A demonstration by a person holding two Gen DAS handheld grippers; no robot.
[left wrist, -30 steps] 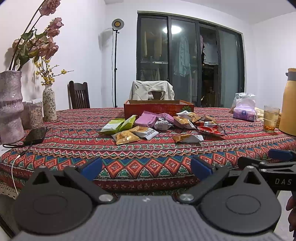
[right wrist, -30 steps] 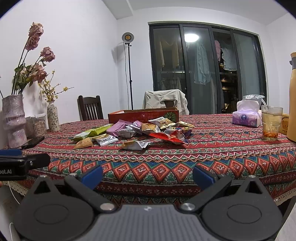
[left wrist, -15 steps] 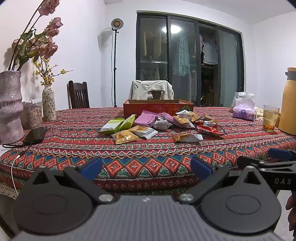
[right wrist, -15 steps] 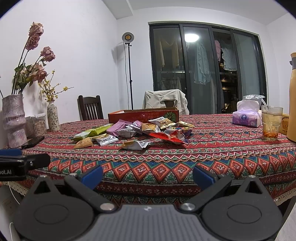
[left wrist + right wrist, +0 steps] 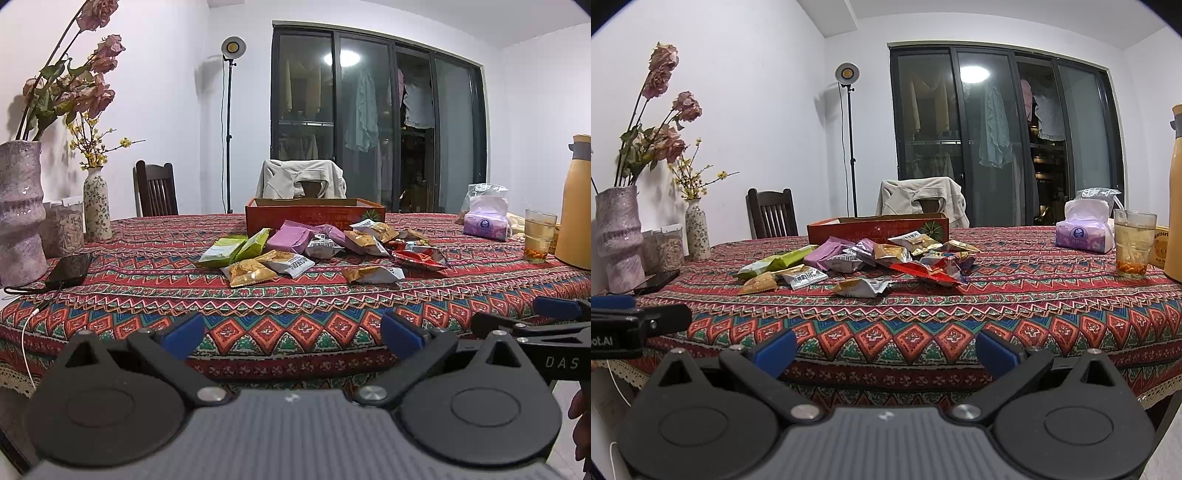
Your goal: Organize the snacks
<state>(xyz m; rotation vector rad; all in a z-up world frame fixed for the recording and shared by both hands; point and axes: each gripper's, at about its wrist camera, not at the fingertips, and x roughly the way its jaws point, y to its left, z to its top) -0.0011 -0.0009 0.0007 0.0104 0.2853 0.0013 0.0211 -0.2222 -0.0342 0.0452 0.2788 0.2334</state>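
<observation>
A pile of snack packets (image 5: 314, 247) lies mid-table on the patterned cloth: green, purple, gold, white and red wrappers. It also shows in the right wrist view (image 5: 857, 258). Behind the pile stands an open orange cardboard box (image 5: 314, 218), which also shows in the right wrist view (image 5: 879, 229). My left gripper (image 5: 291, 334) is open and empty, held off the table's near edge. My right gripper (image 5: 886, 349) is open and empty too, beside the left one. Each gripper shows at the edge of the other's view.
Two vases (image 5: 20, 206) with dried flowers, jars and a black phone (image 5: 70, 269) with a cable sit at the left. A tissue pack (image 5: 484, 221), a glass of tea (image 5: 539, 236) and a tan flask (image 5: 576, 206) stand at the right. Chairs stand behind the table.
</observation>
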